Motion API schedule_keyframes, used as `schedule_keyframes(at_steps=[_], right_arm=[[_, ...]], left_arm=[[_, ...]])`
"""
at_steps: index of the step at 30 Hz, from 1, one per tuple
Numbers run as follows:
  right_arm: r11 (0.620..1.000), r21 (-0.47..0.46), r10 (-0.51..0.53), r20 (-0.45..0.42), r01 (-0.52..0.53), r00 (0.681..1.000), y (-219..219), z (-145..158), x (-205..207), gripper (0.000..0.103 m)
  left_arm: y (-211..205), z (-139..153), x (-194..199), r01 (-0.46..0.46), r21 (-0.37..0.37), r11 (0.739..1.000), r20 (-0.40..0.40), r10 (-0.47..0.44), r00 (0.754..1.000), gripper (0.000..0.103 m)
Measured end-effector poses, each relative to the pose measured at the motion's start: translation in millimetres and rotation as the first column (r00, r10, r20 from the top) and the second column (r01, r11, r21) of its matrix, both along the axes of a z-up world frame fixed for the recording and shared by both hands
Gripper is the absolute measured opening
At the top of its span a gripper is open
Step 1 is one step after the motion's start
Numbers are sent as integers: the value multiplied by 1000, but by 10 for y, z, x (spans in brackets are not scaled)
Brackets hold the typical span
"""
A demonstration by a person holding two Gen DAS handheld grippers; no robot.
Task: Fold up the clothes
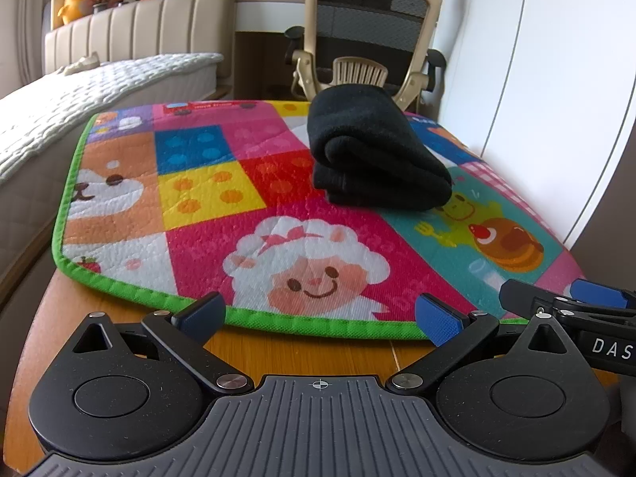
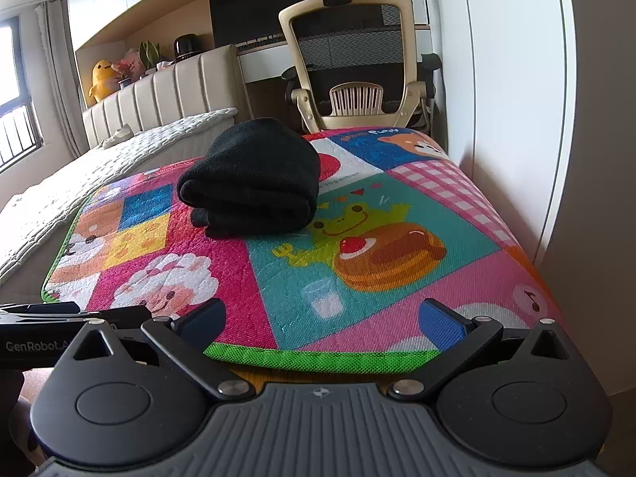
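And there it sits: the black garment (image 1: 377,151), folded into a thick, compact bundle, resting on the far half of the cartoon play mat (image 1: 238,206). From the left claw (image 1: 320,316) it lies at about one o'clock; from the right claw (image 2: 324,320), about eleven. So it sits between the two, up ahead and well apart from both.

Look at the bundle: soft, knitted-looking fabric, several layers stacked, rounded fold edges facing the cameras, top bulging slightly. No sleeves or loose ends trail out that I can see. It reads as a finished fold, though the far side is hidden.

Both claws hover at the mat's near green border, at six o'clock from the bundle. Left claw: blue pads spread wide, nothing between them. Right claw: the same, wide apart and empty. My read is that they are held back so the bundle keeps its shape.

The mat covers a wooden counter (image 1: 310,353), likely giving a clean, flat surface for folding. Beyond, at twelve, a mesh office chair (image 1: 373,31); at ten, a bed (image 1: 79,87).
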State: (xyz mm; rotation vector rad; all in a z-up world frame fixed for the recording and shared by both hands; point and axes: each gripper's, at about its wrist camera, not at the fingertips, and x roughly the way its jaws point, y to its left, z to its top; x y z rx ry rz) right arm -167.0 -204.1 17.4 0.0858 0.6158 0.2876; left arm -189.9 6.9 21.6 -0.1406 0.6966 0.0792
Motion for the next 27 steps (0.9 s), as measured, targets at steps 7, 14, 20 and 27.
schedule_keyframes(at_steps=[7,14,20,27], right_arm=[[1000,3,2,-8,-2,1000,-2,-14,5,103],[1000,6,0,-13,0,1000,-6,-19,1,103],[1000,7,-2,-17,2,1000,-15,-24,-6,103],[1000,8,-1,-20,1,1000,-17,-27,-2,103]], left_arm=[[-2,-9,1,-1,-1,1000,-4,1,1000,103],[-2,-9,0,0,-2,1000,-6,0,1000,103],[-4,-13,-4,3,-2,1000,-5,-3,1000,103],[1,-18,-1,3,-6,1000,-8,-3,1000,103]])
